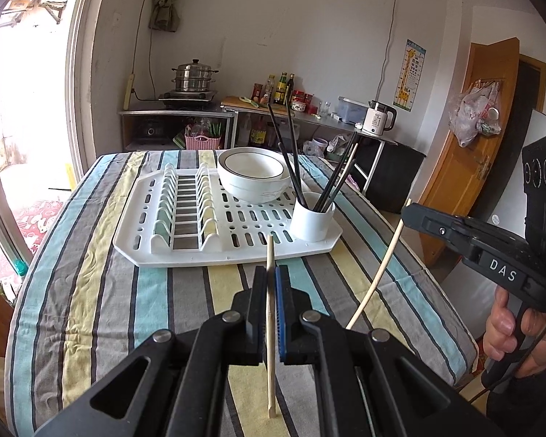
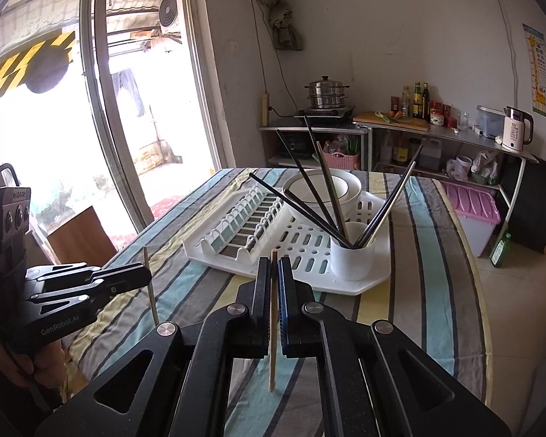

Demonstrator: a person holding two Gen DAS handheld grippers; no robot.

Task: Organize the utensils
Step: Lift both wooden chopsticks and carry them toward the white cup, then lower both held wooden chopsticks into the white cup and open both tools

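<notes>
A light, stiff, slippery wooden chopstick [image 1: 271,313] is clamped upright in the left gripper [image 1: 272,273] and another chopstick [image 2: 273,313] in the right gripper [image 2: 273,266], both above the striped tablecloth [image 1: 91,291], near the white cup [image 1: 312,220], and judged best pinched mid-shaft.

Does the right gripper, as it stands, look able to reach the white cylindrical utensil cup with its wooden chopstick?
Probably yes: the right gripper faces the white cylindrical utensil cup with nothing between, though splayed black chopsticks crowd its mouth.
</notes>
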